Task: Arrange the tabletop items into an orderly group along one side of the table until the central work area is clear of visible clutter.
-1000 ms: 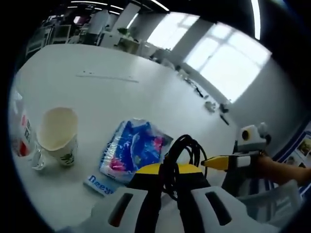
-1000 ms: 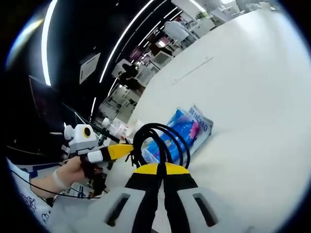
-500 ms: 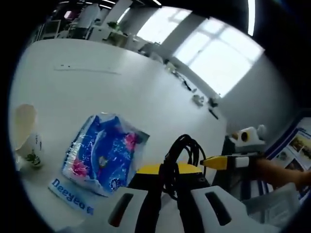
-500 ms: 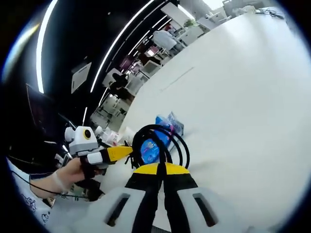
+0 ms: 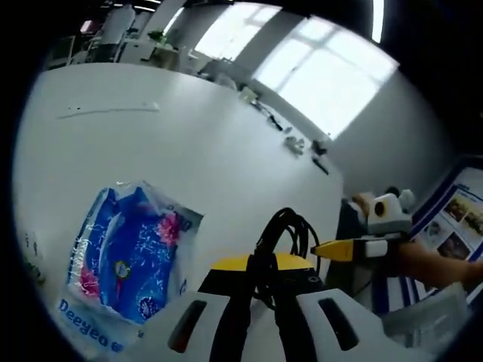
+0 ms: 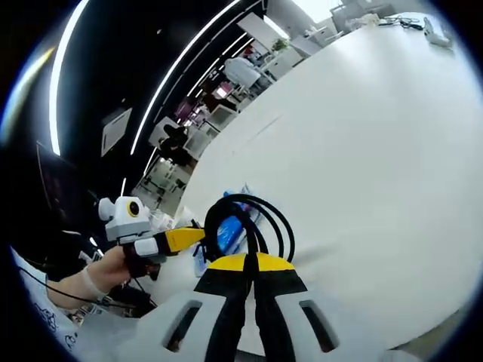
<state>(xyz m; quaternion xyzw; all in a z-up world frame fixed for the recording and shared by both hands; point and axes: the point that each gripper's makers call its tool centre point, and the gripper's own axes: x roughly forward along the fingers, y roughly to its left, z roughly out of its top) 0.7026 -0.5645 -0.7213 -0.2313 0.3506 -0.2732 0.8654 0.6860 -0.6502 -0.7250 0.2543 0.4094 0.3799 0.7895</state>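
Blue packet (image 5: 124,268) nearer; paper cup gone from left gripper view

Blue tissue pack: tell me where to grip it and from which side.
The blue tissue pack lies flat on the white table, so there is little height to pinch. I would probably take the crinkled plastic edge at its far end, coming down from above with open jaws. Both grippers are shut on the black cable, so one must let go first.
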